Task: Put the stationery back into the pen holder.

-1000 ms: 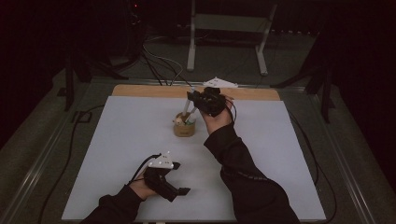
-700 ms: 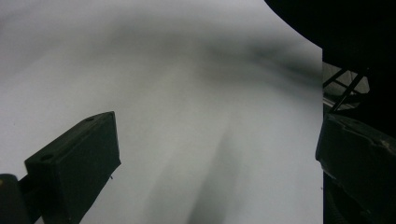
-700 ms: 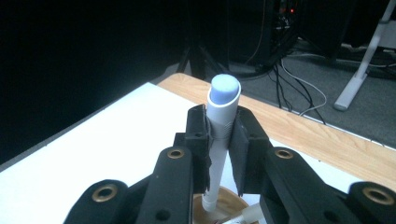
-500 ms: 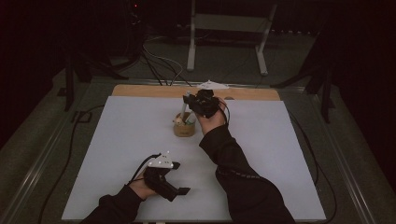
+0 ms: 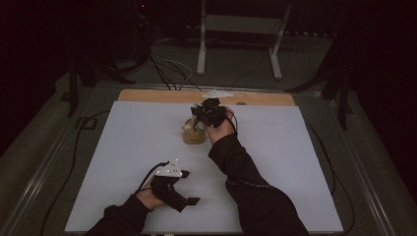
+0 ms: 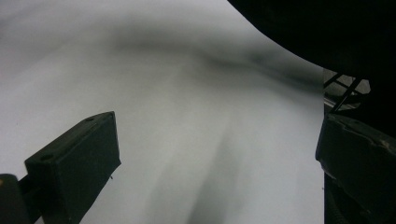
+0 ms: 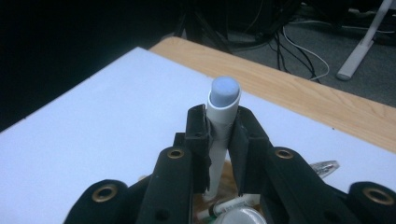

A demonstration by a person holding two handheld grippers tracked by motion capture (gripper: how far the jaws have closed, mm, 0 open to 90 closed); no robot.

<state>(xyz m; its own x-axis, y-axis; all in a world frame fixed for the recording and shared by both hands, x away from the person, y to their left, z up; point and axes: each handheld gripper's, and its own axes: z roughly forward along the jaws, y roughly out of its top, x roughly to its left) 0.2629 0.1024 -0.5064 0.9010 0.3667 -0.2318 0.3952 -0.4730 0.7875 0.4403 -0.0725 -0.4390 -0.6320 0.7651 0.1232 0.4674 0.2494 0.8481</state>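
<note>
Right gripper view: the right gripper (image 7: 219,135) has its jaws closed on a white marker (image 7: 222,116) with a pale blue end cap; the barrel stands between the two black fingers (image 7: 196,135), the cap end projecting beyond the fingertips. Behind and below the fingertips, the marker's other end runs down toward a tan wooden holder (image 7: 229,179), where other pens lie. In the high view, the right gripper (image 5: 202,114) is directly over that holder (image 5: 193,135) on the white table (image 5: 275,162). The left gripper (image 5: 189,202) rests low on the table, well apart from the holder; in the left gripper view its jaws stand wide apart with nothing between the fingers (image 6: 74,168).
</note>
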